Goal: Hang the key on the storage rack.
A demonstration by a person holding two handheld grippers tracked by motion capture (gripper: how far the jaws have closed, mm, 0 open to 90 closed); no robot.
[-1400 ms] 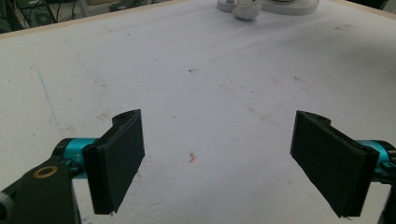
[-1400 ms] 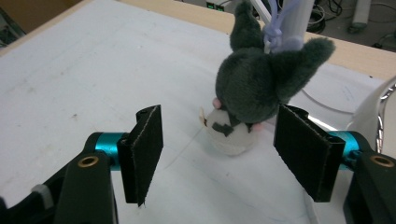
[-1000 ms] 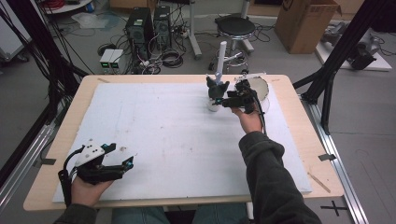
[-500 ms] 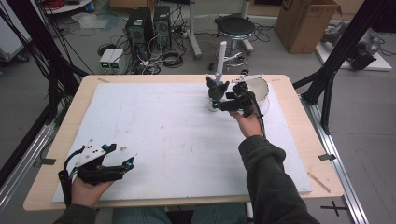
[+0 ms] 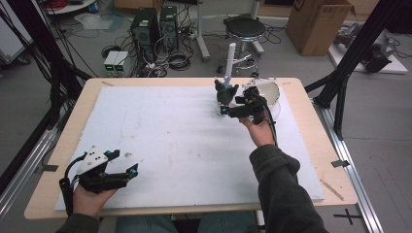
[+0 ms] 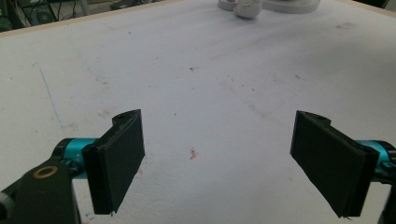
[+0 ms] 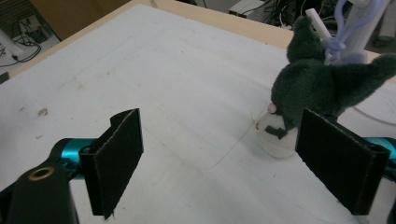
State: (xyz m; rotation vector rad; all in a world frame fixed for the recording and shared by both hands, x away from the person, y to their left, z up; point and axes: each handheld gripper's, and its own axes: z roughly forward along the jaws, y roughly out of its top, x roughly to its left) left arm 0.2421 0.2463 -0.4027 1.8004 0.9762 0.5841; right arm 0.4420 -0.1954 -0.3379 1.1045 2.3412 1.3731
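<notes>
- High view: the right tool point(image 5: 228, 109), upper centre-right of the frame, has just been opening its jaws beside a dark grey plush toy with a white muzzle point(image 5: 226, 92), on the white foam-topped desk point(image 5: 170, 141).
- Right gripper view: the plush toy point(image 7: 322, 86) sits upper right, just beyond the wide jaws, nothing between them.
- Lower left in the high view, the left tool point(image 5: 124, 162) rests wide open, holding nothing.
</notes>
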